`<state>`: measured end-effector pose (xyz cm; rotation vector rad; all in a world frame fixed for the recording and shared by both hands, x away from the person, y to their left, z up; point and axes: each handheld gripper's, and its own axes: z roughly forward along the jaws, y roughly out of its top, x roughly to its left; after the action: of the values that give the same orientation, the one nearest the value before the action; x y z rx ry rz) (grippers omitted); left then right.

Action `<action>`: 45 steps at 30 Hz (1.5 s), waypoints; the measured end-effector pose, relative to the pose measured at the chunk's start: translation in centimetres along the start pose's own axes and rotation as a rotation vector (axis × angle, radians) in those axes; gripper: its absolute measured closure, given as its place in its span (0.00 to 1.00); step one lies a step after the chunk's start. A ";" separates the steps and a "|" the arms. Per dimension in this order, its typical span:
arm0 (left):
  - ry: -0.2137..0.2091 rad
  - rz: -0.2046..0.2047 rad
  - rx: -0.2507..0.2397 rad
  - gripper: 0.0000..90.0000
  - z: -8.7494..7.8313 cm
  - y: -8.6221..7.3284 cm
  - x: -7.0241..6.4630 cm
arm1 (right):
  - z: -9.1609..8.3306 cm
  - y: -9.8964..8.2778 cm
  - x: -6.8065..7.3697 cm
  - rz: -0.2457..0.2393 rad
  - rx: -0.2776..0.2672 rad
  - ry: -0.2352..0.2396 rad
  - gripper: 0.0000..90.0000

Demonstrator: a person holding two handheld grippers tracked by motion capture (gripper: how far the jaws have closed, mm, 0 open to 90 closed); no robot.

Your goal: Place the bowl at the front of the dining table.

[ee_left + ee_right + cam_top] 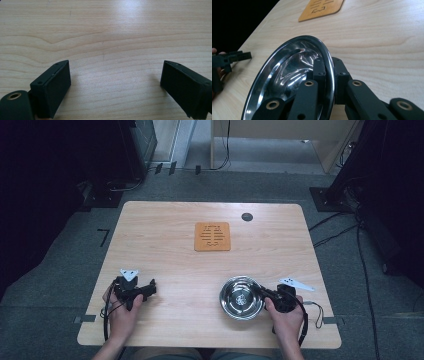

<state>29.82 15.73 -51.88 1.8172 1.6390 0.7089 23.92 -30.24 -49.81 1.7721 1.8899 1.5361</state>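
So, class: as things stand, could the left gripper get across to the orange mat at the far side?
Probably yes: the left gripper is open and holds nothing, and bare table lies between it and the orange mat.

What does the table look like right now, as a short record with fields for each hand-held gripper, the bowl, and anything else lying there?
Right hand-held gripper: shut on the rim of the steel bowl, one jaw inside, one outside.
Left hand-held gripper: open, nothing between its jaws, low over bare wood.
Bowl: shiny, empty, at the near right of the table.
Wooden mat: orange-brown square with cut slots, flat near the table's far middle, apart from the bowl.
Left hand: at the near left edge.
Right hand: just right of the bowl.
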 end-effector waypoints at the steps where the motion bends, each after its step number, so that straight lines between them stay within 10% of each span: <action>1: 0.000 0.000 0.000 0.10 0.0 0.0 0.0 | 0.1 0.1 0.1 0.009 -0.001 -0.001 0.94; 45: 0.000 0.000 0.000 0.10 0.0 0.0 0.0 | 6.3 4.2 2.3 0.077 -0.056 -0.007 0.94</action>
<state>29.81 15.73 -51.88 1.8172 1.6391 0.7082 30.28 -25.74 -48.60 1.8434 1.7777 1.5898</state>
